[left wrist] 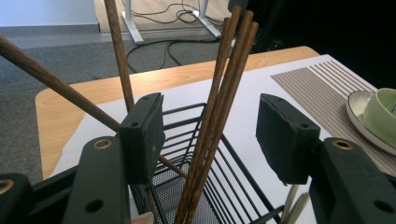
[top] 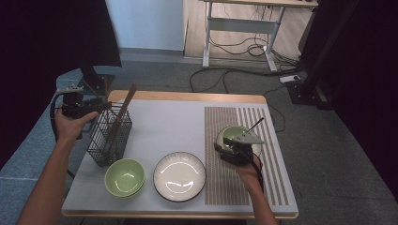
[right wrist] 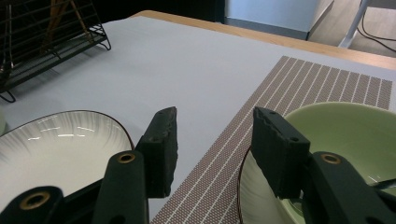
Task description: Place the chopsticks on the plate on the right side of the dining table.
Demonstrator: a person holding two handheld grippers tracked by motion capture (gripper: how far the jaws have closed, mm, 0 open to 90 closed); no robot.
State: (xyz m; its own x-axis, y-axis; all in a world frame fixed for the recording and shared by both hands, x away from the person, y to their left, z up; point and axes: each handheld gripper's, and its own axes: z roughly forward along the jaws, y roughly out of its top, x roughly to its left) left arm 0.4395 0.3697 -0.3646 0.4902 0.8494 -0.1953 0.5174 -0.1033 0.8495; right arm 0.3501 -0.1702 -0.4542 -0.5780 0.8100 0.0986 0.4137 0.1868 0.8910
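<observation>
- L gripper [left wrist: 210, 135] at the far-left corner of the table [top: 187, 97], over the black wire basket [top: 110, 136]. Jaws stand wide apart, pads pressing on nothing.
- Chopsticks [left wrist: 219, 107]: a bundle of 3 brown sticks rises between the L jaws in the left gripper view, clear of both pads, nearer the left pad than the right.
- Long axis of the bundle: near upright, lower ends down in the basket, tops tipped a bit to the right and away from the camera in that view.
- In the high view the chopsticks [top: 123, 112] lean w/ their tops toward the far edge of the table, feet in the basket.
- 2 more sticks in the left gripper view: one stick [left wrist: 119, 51] stands almost upright behind the left pad; another [left wrist: 51, 81] slants up to the left, passing behind the same pad.
- R gripper [right wrist: 212, 149] low at the near-left edge of the striped placemat [right wrist: 299, 88], jaws partway open, holding nothing; mat & grey table cover show between the pads.
- Just right of the R gripper: green bowl [right wrist: 345, 130] sitting on a plate [right wrist: 247, 186] on the placemat. The right pad overlaps the bowl's rim in the picture; can't tell if touching.
- Left of the R gripper: white dark-rimmed plate [top: 179, 176]; beside it another green bowl [top: 124, 177], near front of the basket.
</observation>
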